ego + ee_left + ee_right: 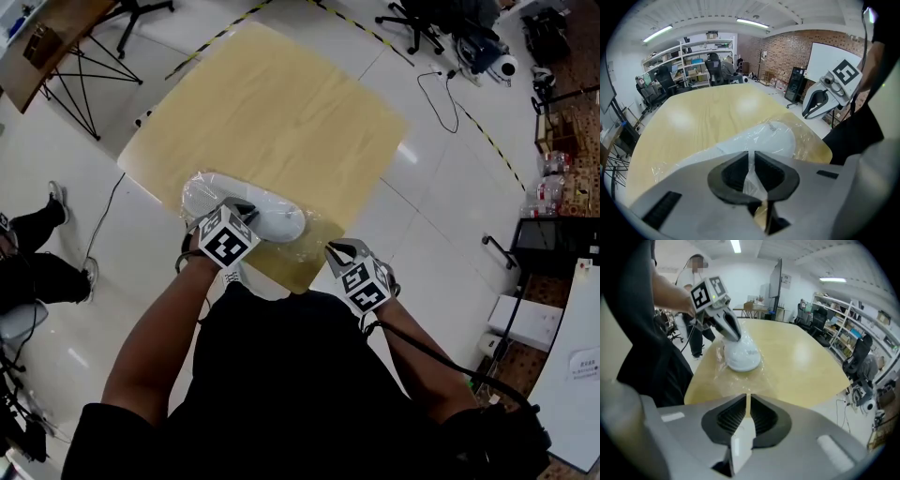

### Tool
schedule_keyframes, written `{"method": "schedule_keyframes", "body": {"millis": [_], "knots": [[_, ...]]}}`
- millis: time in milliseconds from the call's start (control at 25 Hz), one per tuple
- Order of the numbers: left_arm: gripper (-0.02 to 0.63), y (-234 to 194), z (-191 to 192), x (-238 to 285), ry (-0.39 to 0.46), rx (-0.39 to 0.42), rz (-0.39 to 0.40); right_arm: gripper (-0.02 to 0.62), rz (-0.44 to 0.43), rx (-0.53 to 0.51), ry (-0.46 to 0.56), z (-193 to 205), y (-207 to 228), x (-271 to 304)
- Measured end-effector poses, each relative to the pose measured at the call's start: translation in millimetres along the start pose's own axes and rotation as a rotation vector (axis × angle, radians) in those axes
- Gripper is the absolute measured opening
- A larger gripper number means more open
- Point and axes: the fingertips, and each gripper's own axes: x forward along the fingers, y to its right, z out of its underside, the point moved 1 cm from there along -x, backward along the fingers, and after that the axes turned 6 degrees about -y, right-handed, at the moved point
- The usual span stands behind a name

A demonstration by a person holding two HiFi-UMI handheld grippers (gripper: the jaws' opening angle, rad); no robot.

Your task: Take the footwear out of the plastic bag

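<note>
White footwear (274, 221) lies inside a clear plastic bag (740, 139) at the near edge of a wooden bench (281, 112). The left tool (751, 164) pinches the bag's film. The right tool (747, 405), closed, is just right of the bag.

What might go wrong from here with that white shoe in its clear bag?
1. The white shoe lies inside the clear plastic bag close to the near edge of the light wooden table; a hard tug may drag it off onto the floor.
2. The left gripper pinches only a fold of thin film, which might slip out or tear.
</note>
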Motion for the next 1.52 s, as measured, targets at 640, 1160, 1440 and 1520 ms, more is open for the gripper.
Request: {"method": "schedule_keyframes", "body": {"millis": [640, 1160, 1440, 1520], "knots": [[0.046, 1.7, 1.3, -0.1, 0.044, -0.020, -0.019, 0.027, -0.103, 0.038, -0.020, 23.9, -40.1, 13.2], [0.046, 3.2, -3.4, -7.6, 0.092, -0.038, -0.011, 0.084, -0.418, 0.838, 0.170, -50.6, 7.3, 36.5], [0.032, 3.3, -1.9, -15.2, 0.125, -0.059, -0.007, 0.100, -0.495, 0.996, 0.180, -51.9, 6.4, 43.9], [0.028, 3.4, -2.1, -16.1, 0.130, -0.064, -0.005, 0.096, -0.522, 1.010, 0.178, -51.2, 3.4, 44.7]]}}
